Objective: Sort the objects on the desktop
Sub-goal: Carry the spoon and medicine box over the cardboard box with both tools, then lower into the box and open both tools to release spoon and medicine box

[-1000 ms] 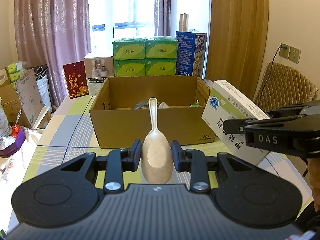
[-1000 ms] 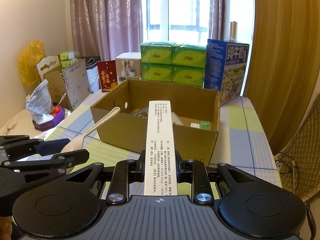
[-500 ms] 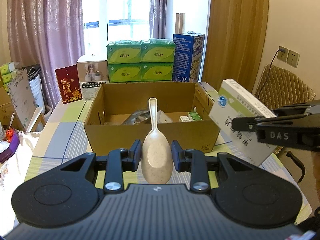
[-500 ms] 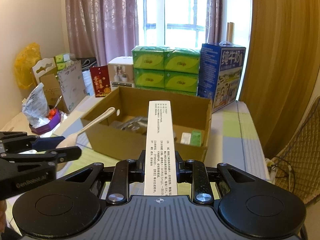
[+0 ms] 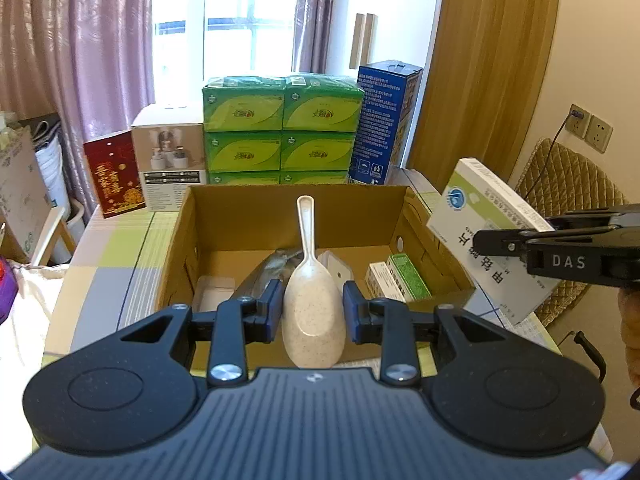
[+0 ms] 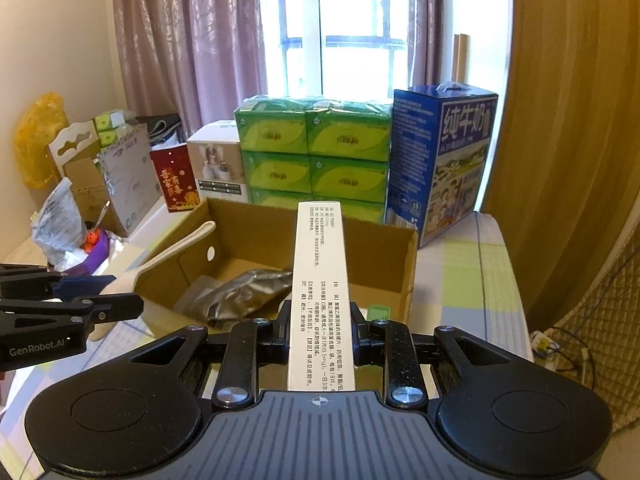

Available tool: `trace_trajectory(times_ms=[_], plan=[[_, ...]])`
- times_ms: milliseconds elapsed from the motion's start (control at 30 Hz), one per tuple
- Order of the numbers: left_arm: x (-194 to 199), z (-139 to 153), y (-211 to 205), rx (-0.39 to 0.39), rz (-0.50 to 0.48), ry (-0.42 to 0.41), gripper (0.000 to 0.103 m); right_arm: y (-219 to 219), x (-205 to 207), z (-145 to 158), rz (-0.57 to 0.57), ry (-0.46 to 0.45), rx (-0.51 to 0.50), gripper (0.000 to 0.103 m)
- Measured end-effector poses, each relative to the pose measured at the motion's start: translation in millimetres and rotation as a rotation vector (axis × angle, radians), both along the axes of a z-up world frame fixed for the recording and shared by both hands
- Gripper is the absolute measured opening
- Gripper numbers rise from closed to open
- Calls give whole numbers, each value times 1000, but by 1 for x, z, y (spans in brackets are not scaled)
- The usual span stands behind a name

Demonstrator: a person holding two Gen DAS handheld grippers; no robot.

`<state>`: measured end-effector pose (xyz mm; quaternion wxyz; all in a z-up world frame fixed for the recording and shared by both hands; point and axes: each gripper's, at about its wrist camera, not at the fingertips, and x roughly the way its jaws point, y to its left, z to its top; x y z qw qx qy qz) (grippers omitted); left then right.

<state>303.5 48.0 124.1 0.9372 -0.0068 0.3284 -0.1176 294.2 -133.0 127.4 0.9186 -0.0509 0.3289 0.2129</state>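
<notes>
Left hand-held gripper (image 5: 313, 312): pinching the speckled beige spoon (image 5: 312, 308) by its bowl; the handle points forward, over the open cardboard box (image 5: 224, 232).
Right hand-held gripper (image 6: 320, 332): clamped on the white medicine box (image 6: 322, 292), which sticks forward between the fingers above the box's near edge.
Cardboard box contents: a silvery pouch (image 6: 244, 294), a small green carton (image 5: 408, 276), small white packs.
Surface (image 6: 456, 276): checked cloth; green tissue packs (image 6: 312, 152) and a blue milk carton (image 6: 440, 160) behind the box.
</notes>
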Motion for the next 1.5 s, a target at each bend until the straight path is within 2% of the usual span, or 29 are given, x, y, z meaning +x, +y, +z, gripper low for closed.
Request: trace_trajectory(times_ms=[200, 467, 700, 967, 1500], plan=[[41, -1, -2, -12, -37, 35, 27, 9, 39, -4, -1, 26, -8, 22], [84, -29, -13, 17, -65, 85, 27, 22, 77, -18, 1, 53, -11, 22], [112, -45, -11, -10, -44, 91, 28, 25, 94, -34, -8, 75, -17, 22], [112, -47, -1, -8, -34, 103, 28, 22, 102, -47, -19, 96, -24, 22], [112, -46, 1, -5, -35, 106, 29, 33, 106, -48, -15, 93, -24, 22]])
